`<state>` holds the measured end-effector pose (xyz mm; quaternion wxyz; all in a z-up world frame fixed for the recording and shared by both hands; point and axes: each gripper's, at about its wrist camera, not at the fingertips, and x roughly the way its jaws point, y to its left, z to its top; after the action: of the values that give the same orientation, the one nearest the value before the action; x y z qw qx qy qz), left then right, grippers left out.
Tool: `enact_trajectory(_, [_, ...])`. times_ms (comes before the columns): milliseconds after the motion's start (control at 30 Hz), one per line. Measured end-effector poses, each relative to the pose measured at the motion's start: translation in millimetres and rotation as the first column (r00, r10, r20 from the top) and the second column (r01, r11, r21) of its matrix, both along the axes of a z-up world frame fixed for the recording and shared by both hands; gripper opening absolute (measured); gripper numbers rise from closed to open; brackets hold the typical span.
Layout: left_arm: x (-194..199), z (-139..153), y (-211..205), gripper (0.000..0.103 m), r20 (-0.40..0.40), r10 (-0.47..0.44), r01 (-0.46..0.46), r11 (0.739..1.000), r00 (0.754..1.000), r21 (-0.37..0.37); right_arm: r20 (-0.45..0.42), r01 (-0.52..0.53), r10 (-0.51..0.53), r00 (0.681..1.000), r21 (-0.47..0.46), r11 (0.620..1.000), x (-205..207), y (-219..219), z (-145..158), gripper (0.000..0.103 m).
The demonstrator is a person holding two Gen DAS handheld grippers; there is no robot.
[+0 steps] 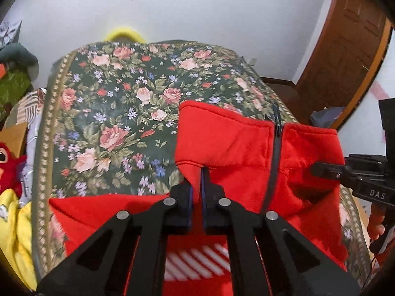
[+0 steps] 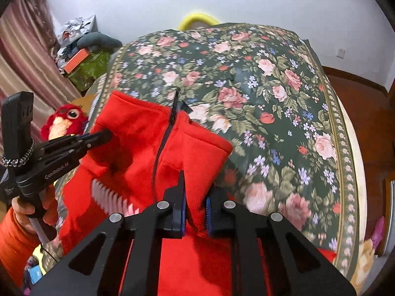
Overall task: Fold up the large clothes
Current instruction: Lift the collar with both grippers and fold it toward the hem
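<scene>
A red fleece jacket (image 1: pixel 232 138) with a black zipper (image 1: pixel 276 148) lies on a floral bedspread (image 1: pixel 118 103). My left gripper (image 1: pixel 196 172) is shut on a fold of the jacket at its left side, lifting it. My right gripper (image 2: pixel 196 185) is shut on the jacket's right edge (image 2: pixel 197 148). Each gripper shows in the other's view: the right one (image 1: pixel 318 169) at the jacket's right, the left one (image 2: pixel 106 134) at its left. A white striped print (image 1: pixel 197 261) shows low on the jacket.
The bedspread (image 2: pixel 284 93) covers a bed. A red plush bird (image 2: pixel 65 120) and clutter sit at the bed's left. A yellow cloth (image 1: pixel 14 224) lies at the lower left. A wooden door (image 1: pixel 345 56) stands at the right. White wall lies behind.
</scene>
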<state>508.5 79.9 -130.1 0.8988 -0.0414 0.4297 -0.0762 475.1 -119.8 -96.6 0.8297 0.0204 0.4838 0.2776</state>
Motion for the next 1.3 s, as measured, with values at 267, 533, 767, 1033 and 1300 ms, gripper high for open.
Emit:
enact_trajectory(267, [-83.0, 30.4, 9.1, 0.004, 0.056, -0.004, 0.004, 1.000, 0.998, 0.003, 0.022, -0.044, 0.044, 0.999, 0.026, 0.999, -75.3, -6.9, 32.8, 0.010])
enact_trajectory(533, [-153.1, -1.5, 18.5, 0.004, 0.016, 0.037, -0.037, 0.999, 0.999, 0.001, -0.002, -0.087, 0.087, 0.996, -0.035, 0.996, -144.3, 5.3, 7.5, 0.010])
enact_trajectory(767, [-193.8, -50.5, 25.7, 0.004, -0.066, 0.061, -0.061, 0.998, 0.996, 0.015, -0.055, -0.092, 0.089, 0.995, -0.056, 0.994, -185.1, 6.3, -34.4, 0.011])
enact_trajectory(1033, [-229.5, -86.9, 18.2, 0.004, -0.123, 0.044, -0.029, 0.992, 0.991, 0.123, -0.104, -0.074, 0.069, 0.992, -0.043, 0.996, -206.8, -5.8, -64.6, 0.014])
enact_trajectory(1300, [-252.0, -94.2, 19.8, 0.006, -0.143, 0.042, -0.016, 0.984, 0.989, 0.176, -0.069, -0.073, 0.066, 0.995, -0.105, 0.992, -226.9, -11.1, -59.6, 0.021])
